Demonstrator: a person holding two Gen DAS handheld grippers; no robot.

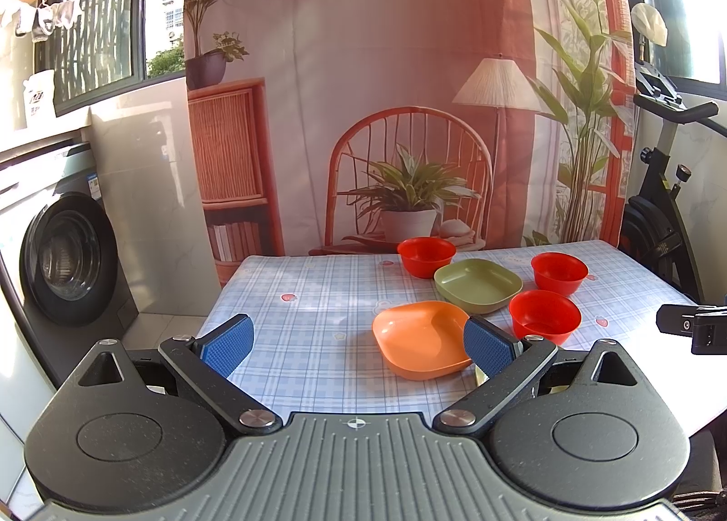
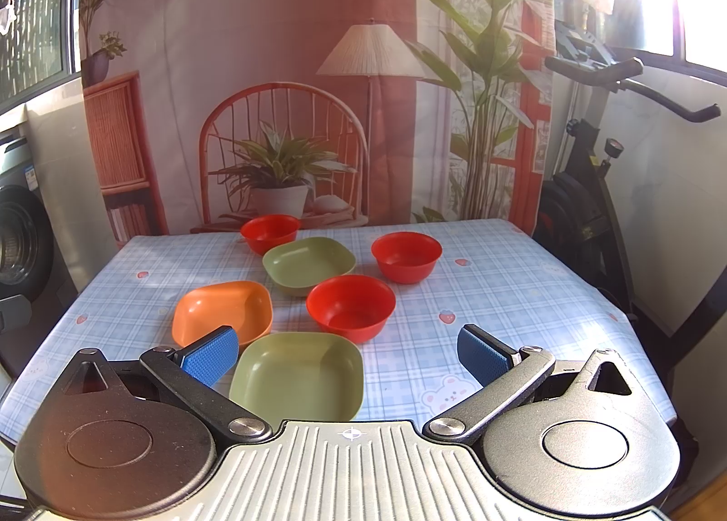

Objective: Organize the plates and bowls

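On the checked tablecloth (image 2: 500,284) stand three red bowls (image 2: 350,307) (image 2: 406,256) (image 2: 270,232), two square green plates (image 2: 297,375) (image 2: 309,264) and one square orange plate (image 2: 222,312). My right gripper (image 2: 347,355) is open and empty, low over the near green plate. My left gripper (image 1: 359,341) is open and empty over the table's near left part, with the orange plate (image 1: 420,337) just left of its right finger. The far green plate (image 1: 477,287) and the red bowls (image 1: 545,316) (image 1: 559,272) (image 1: 426,255) lie beyond.
A printed backdrop curtain (image 2: 318,89) hangs behind the table. A washing machine (image 1: 68,262) stands at the left, an exercise bike (image 2: 600,184) at the right. The right gripper's body (image 1: 690,325) shows at the right edge of the left wrist view.
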